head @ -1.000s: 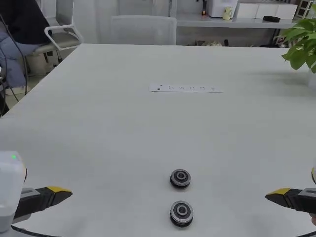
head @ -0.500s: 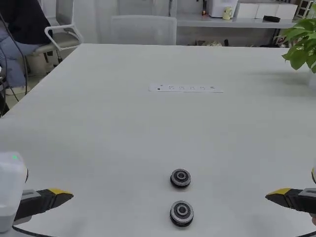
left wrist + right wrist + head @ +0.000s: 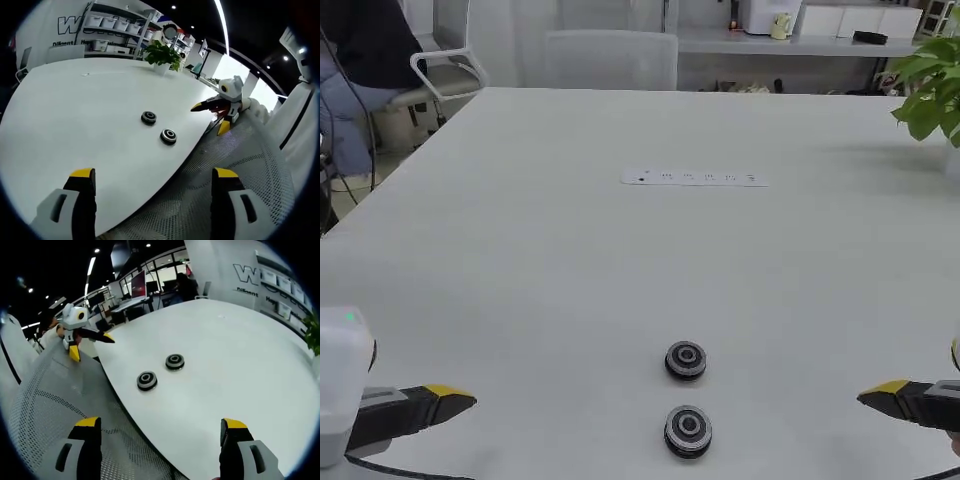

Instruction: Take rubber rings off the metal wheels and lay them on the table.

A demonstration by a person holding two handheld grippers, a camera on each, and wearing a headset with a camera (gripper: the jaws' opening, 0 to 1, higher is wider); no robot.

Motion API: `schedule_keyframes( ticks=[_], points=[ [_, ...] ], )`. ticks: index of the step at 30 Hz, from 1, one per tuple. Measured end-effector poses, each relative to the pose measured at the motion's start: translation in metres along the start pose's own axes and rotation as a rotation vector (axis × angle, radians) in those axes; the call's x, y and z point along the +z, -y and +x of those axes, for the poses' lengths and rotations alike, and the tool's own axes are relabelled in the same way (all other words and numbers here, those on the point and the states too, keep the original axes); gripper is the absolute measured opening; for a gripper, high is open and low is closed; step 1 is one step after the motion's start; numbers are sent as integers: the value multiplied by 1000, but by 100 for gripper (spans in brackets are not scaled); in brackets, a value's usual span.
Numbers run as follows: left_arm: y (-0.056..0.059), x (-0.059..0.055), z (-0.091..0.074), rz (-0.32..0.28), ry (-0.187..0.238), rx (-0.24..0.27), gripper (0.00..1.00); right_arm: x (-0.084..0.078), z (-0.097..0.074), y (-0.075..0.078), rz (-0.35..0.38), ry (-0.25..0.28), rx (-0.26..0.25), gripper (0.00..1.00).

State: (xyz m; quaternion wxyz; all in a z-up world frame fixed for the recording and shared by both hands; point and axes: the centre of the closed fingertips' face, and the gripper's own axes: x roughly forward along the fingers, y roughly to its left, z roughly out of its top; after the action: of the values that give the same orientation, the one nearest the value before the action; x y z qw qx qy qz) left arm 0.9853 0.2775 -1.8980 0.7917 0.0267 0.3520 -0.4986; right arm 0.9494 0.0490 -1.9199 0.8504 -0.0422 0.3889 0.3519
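Near the front edge of the table (image 3: 620, 260) two wheels (image 3: 688, 432) lie flat, apart: shiny metal hubs (image 3: 685, 360), each in a black rubber ring (image 3: 668, 434). No ring is off yet. My left gripper (image 3: 153, 172) and right gripper (image 3: 161, 422) flank them, jaws wide, empty. Next, I judge: pin one hub, peel its ring.
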Motion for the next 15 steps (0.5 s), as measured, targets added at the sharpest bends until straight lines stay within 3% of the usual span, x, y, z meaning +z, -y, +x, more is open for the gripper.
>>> schedule_keyframes(
  ticks=[7, 11, 15],
  points=[
    [0, 1, 0, 7, 1, 1, 98, 0, 0, 0, 2, 3, 1, 99],
    [0, 7, -1, 41, 33, 7, 99, 0, 0, 1, 3, 4, 0, 99],
    [2, 6, 0, 18, 30, -9, 99, 0, 0, 1, 3, 4, -1, 99]
  ],
)
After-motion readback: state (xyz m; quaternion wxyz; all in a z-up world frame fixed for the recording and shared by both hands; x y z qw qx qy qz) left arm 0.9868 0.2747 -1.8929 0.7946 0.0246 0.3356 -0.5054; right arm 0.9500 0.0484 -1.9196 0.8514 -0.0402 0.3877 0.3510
